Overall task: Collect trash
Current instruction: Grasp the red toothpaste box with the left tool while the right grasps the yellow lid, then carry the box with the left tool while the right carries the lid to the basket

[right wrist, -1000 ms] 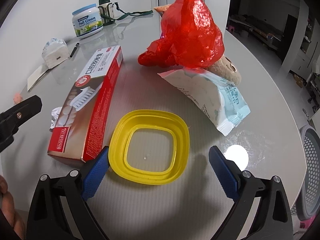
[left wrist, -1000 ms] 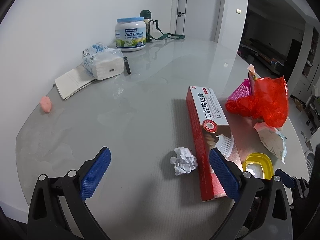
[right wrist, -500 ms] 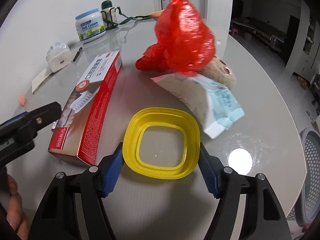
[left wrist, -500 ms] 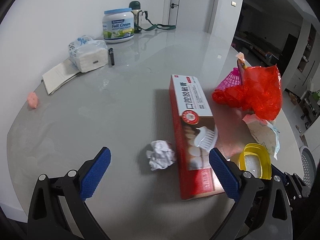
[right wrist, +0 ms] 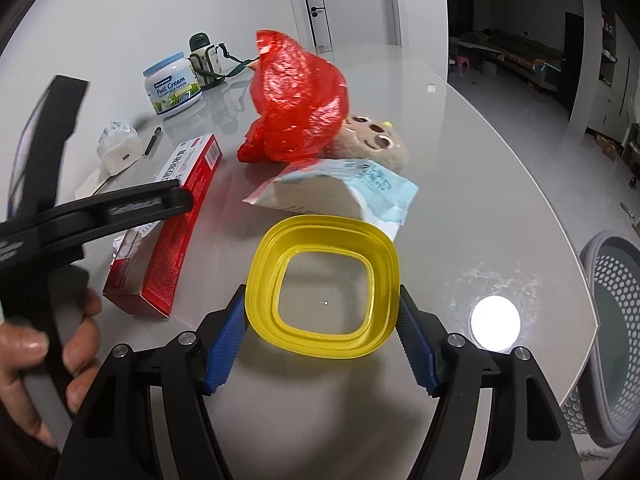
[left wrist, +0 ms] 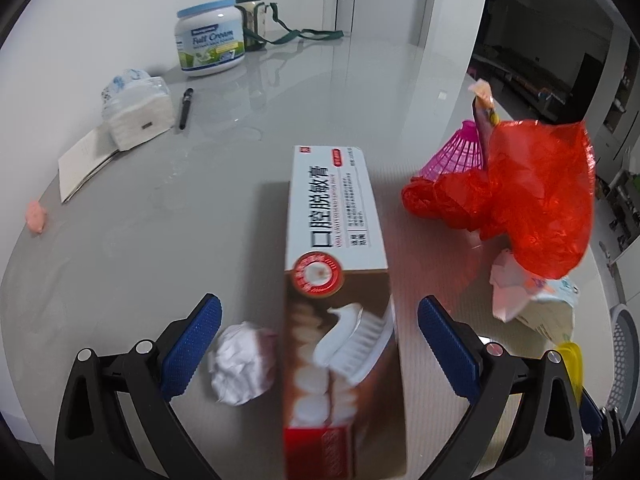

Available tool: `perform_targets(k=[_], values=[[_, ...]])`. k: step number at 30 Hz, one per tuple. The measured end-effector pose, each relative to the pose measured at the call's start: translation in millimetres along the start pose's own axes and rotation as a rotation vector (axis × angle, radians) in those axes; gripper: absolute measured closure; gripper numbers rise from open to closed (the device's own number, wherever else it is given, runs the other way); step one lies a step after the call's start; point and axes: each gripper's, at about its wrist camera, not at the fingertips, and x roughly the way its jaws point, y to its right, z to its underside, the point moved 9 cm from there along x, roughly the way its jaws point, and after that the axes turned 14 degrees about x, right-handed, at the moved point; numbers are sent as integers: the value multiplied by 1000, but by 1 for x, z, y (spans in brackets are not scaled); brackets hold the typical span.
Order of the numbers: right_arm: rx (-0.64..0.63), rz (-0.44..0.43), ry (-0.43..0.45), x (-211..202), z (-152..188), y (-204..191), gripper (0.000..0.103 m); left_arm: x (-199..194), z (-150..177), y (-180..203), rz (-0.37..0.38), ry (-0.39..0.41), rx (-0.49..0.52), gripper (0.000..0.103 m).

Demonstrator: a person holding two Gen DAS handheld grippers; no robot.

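Observation:
My right gripper (right wrist: 320, 340) is shut on a yellow square lid (right wrist: 323, 286) and holds it just above the grey table (right wrist: 472, 168). My left gripper (left wrist: 320, 344) is open, its jaws on either side of the near end of a red and white toothpaste box (left wrist: 336, 280), which also shows in the right wrist view (right wrist: 176, 216). A crumpled white paper ball (left wrist: 240, 364) lies beside the box, inside the left jaw. A red plastic bag (right wrist: 296, 100) and a pale blue wrapper (right wrist: 340, 188) lie beyond the lid.
A grey mesh waste basket (right wrist: 612, 332) stands on the floor at the right of the table. A plush toy (right wrist: 372, 140), milk powder tub (left wrist: 210, 36), flask (left wrist: 250, 16), tissue pack (left wrist: 136, 112), pen (left wrist: 185, 107), notebook (left wrist: 80, 168), pink shuttlecock (left wrist: 456, 152) and pink blob (left wrist: 36, 216) are on the table.
My right gripper closed on the yellow lid and lifted it slightly. My left gripper moved forward and right until its open jaws straddle the toothpaste box end.

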Motion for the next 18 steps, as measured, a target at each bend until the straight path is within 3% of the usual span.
perform_targets(k=[3, 6, 9, 18], values=[[12, -5, -5, -1, 1, 8, 35, 7, -3, 8, 8, -11, 13, 12], [24, -9, -9, -2, 1, 14, 35, 13, -4, 14, 23, -30, 29, 36], [30, -13, -10, -2, 1, 16, 35, 14, -4, 15, 27, -29, 29, 50], [34, -30, -12, -6, 4, 13, 35, -3, 0, 9, 60, -6, 22, 52]])
